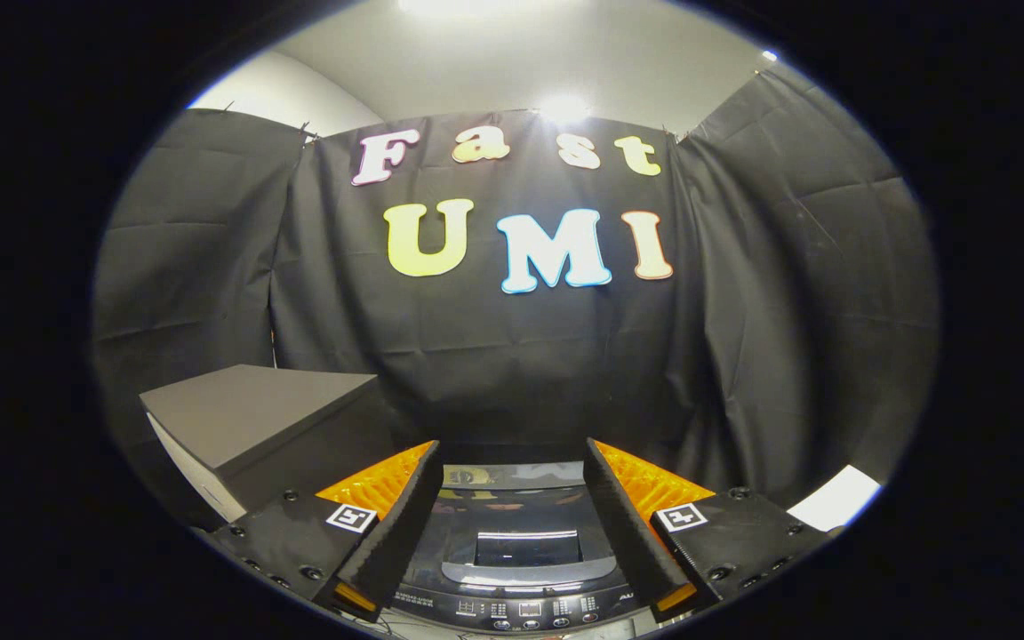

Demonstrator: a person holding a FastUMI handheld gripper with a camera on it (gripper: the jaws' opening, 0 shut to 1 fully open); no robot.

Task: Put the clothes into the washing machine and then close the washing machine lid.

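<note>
Gripper (512,524) fingers are held wide apart with nothing gripped, above the washing machine (516,569), whose lid (521,542) is shut.

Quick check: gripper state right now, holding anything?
Gripper: open, fingers spread, holding nothing, above the washing machine, whose lid looks closed.

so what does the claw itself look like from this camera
The claw has two wedge-shaped fingers with ribbed inner faces. Each sits on a flat black plate studded with round screw heads and carries a small square black-and-white marker tag. The fingers stand apart, the washing machine between them.
</note>
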